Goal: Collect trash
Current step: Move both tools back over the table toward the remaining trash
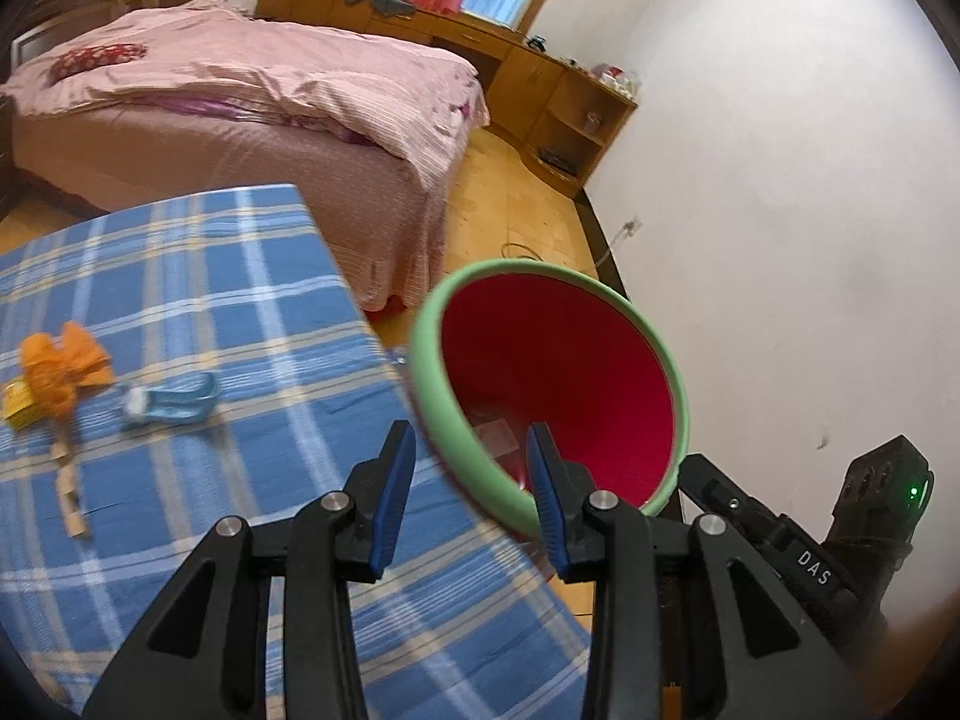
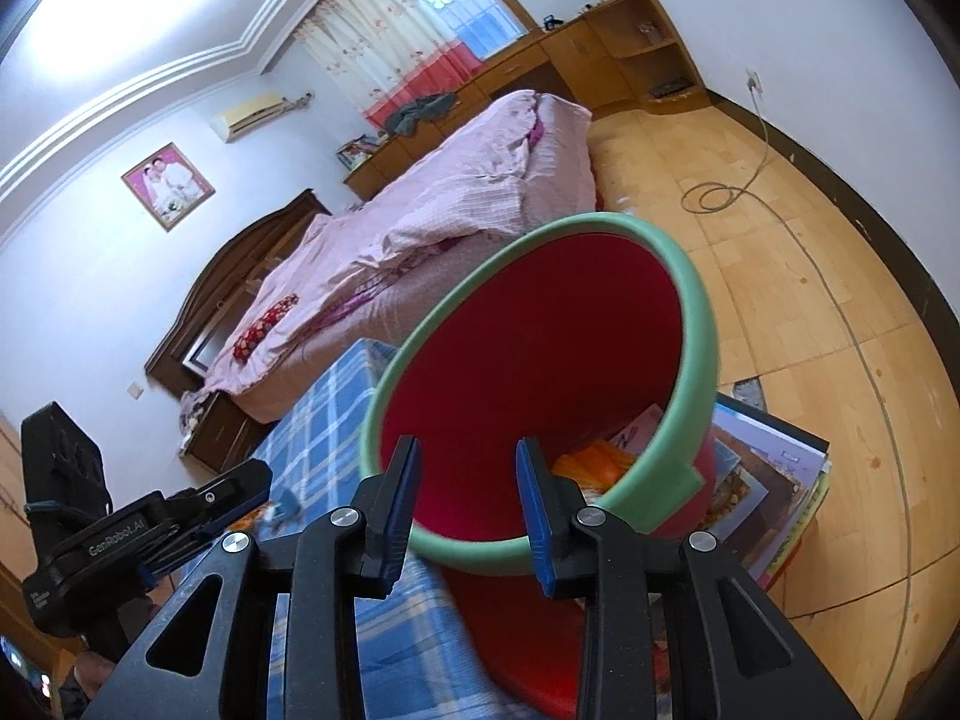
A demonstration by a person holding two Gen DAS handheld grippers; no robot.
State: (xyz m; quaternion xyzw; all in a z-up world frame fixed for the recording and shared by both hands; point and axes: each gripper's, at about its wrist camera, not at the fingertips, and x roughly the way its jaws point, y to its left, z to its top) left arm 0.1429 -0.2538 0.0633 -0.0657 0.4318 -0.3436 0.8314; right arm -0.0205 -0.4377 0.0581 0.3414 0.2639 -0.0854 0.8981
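Observation:
A red bin with a green rim (image 1: 558, 372) stands beside the table with the blue plaid cloth (image 1: 180, 312). It also shows in the right wrist view (image 2: 540, 360), with orange trash (image 2: 591, 462) and paper inside. On the cloth lie an orange crumpled wrapper (image 1: 60, 372), a yellow scrap (image 1: 18, 402), a light blue wrapper (image 1: 174, 402) and a wooden stick (image 1: 69, 492). My left gripper (image 1: 471, 456) is open and empty, over the bin's near rim at the table edge. My right gripper (image 2: 468, 468) is open and empty, just above the bin's near rim.
A bed with a pink cover (image 1: 252, 96) stands behind the table. Wooden cabinets (image 1: 540, 84) line the far wall. A stack of picture books (image 2: 774, 480) lies under or beside the bin. A cable (image 2: 720, 192) coils on the wooden floor.

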